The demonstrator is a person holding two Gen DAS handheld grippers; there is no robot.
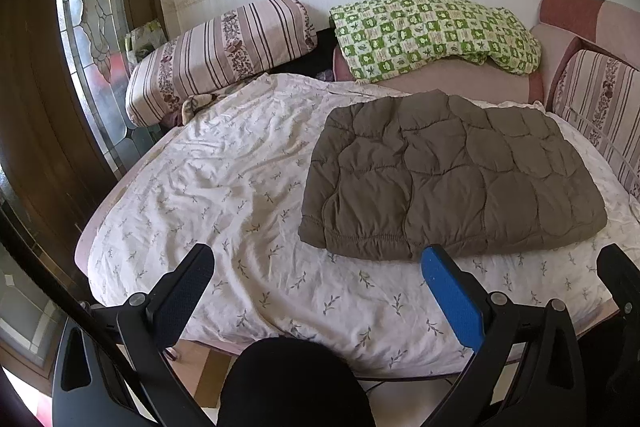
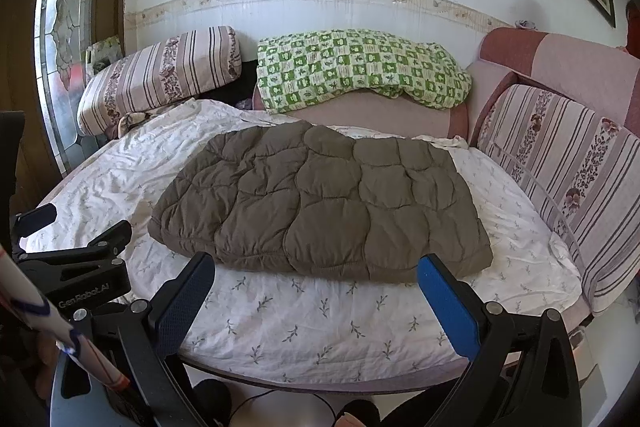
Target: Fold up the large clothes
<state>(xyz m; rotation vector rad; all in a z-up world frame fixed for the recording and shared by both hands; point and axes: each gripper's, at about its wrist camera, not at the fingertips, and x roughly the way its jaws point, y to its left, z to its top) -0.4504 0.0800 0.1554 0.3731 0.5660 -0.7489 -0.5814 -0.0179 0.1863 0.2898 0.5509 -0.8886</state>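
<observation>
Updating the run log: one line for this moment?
left gripper: open, empty | right gripper: open, empty | brown quilted jacket: folded, on bed sheet

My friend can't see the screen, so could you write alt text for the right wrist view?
A brown quilted garment lies folded on a white leaf-print sheet covering a bed. The open right hand-held gripper sits just before its near edge, empty. A striped pillow and green checked blanket lie behind.

Olive-brown quilted jacket (image 2: 320,203), white leaf-sprigged sheet (image 2: 320,327), green-checked blanket (image 2: 352,67).
</observation>
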